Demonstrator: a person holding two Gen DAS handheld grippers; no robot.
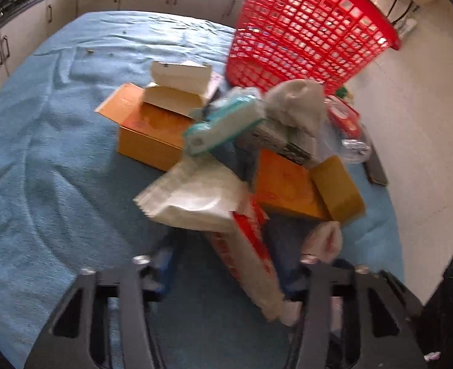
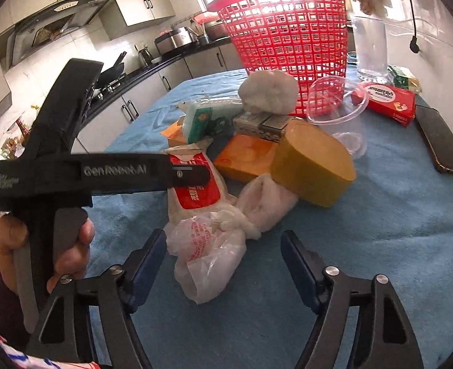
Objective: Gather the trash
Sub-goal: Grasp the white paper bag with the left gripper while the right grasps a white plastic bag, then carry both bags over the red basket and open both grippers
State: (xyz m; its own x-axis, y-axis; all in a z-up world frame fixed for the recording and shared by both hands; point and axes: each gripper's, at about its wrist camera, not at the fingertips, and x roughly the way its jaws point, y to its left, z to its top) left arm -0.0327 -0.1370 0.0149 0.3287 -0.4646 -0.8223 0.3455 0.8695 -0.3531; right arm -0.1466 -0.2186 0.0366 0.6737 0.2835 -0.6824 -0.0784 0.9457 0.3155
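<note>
A pile of trash lies on the blue cloth: orange boxes [image 1: 146, 129], a teal tissue pack [image 1: 223, 126], a grey crumpled bag [image 2: 268, 92], a yellow box [image 2: 312, 163] and a red-and-white packet [image 1: 245, 252]. A red basket [image 1: 303, 33] stands behind the pile and also shows in the right wrist view [image 2: 291, 37]. My left gripper [image 1: 229, 267] is open, its fingers on either side of the red-and-white packet [image 2: 192, 184]. My right gripper [image 2: 223, 252] is open just above a white plastic bag [image 2: 208, 255].
A red carton [image 2: 389, 101], a clear plastic cup [image 2: 337, 104] and a dark flat object [image 2: 441, 144] lie at the right. Kitchen cabinets [image 1: 17, 37] and a counter run along the left. A white wall [image 1: 417, 141] is at the right.
</note>
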